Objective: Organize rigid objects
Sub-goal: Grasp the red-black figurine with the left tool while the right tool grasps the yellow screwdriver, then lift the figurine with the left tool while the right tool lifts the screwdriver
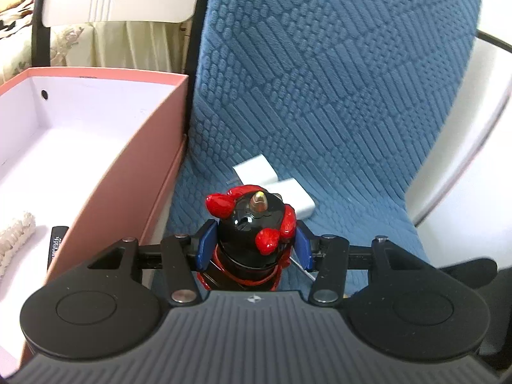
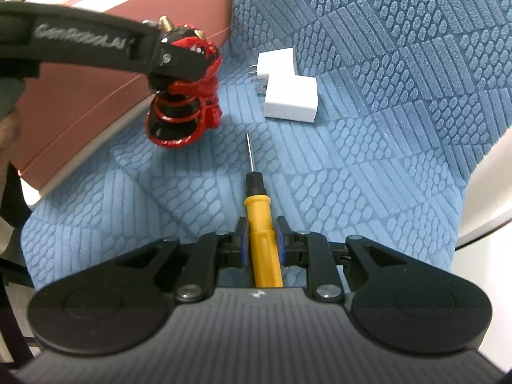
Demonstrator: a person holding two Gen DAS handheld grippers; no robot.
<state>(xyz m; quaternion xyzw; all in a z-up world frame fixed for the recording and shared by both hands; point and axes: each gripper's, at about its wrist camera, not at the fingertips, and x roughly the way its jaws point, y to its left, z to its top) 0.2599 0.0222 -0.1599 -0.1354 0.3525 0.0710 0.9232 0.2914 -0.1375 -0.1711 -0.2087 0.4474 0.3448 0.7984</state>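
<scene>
We see a glossy black and red figurine (image 1: 252, 224) with a brass tip, held upright above the blue cushion (image 1: 336, 96), just right of the pink box (image 1: 134, 172). 2 white plug adapters (image 2: 288, 91) lie touching on the cushion. A yellow-handled screwdriver (image 2: 260, 224) points toward them.

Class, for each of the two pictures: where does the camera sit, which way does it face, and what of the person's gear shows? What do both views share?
Left wrist: sits behind the left gripper, facing down over the red-and-black figurine it clamps, pink box alongside.
Right wrist: sits behind the right gripper, shut on a yellow screwdriver; the left gripper crosses its upper left.
Shared: figurine, box, white chargers, blue cushion.
</scene>
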